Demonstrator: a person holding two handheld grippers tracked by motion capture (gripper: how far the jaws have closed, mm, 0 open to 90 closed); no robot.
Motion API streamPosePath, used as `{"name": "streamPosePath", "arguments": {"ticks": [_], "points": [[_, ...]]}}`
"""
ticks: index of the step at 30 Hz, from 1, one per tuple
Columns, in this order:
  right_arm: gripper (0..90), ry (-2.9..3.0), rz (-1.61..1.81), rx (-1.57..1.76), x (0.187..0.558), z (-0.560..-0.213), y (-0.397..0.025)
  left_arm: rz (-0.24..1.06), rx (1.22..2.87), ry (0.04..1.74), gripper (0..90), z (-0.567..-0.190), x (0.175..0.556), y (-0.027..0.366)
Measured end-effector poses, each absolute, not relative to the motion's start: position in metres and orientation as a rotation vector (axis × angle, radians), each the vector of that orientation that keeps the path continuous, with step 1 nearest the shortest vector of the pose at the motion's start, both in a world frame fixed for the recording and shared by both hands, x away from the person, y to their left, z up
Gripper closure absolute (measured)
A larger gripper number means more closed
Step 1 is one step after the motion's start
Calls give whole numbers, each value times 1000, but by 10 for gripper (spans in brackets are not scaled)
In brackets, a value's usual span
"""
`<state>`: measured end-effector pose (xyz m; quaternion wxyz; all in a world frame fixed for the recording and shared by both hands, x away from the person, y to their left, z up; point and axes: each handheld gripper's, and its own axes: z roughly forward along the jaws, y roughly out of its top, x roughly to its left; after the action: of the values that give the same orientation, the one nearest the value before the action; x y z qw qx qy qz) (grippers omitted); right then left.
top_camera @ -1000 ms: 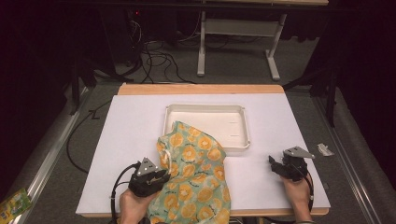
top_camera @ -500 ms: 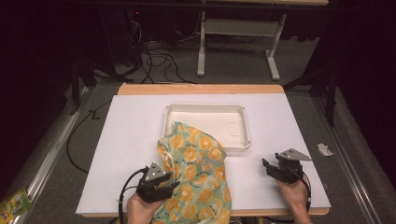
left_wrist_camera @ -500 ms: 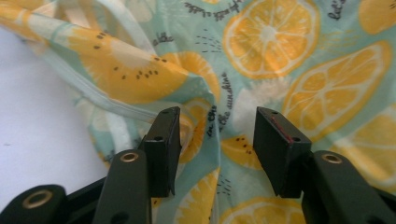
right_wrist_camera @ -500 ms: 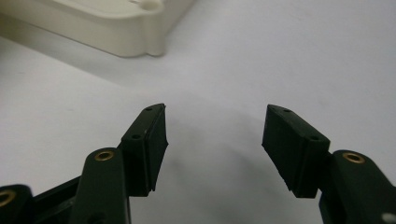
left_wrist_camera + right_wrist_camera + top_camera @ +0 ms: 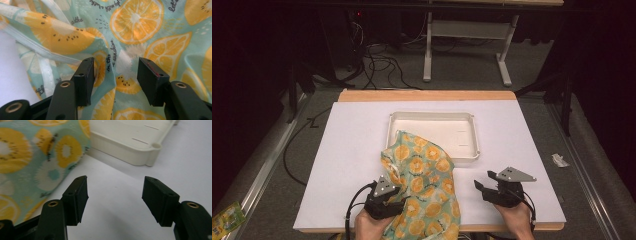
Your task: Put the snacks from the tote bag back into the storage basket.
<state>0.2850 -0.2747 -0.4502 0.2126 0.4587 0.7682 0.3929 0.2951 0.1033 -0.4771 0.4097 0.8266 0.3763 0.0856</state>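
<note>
Three cameras: one fixed overhead, one riding on each gripper.

The high view looks forward and down from the person's side, taking in the whole white table (image 5: 342, 165), the floor beyond and both forearms at its bottom edge. The left gripper view sits very close, facing the fruit-print cloth (image 5: 140, 32) between its own jaws. The right gripper view looks low across the tabletop, sharing that cloth (image 5: 30, 152) and the white tray (image 5: 130, 142) with the high view.

white table (image 5: 347, 165) with a wood strip along the far edge; black cables (image 5: 377, 62) tangled on the grey floor behind it; white metal stand legs (image 5: 467, 55) back there; crumpled scrap (image 5: 560, 160) right; green-yellow packet (image 5: 227, 218) bottom left
</note>
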Motion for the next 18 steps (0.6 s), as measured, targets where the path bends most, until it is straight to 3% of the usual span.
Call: {"name": "streamPosePath", "arguments": {"ticks": [18], "points": [[379, 2267, 1243, 1140, 255, -442, -236, 221, 2080, 1002, 490, -479, 301, 99]]}}
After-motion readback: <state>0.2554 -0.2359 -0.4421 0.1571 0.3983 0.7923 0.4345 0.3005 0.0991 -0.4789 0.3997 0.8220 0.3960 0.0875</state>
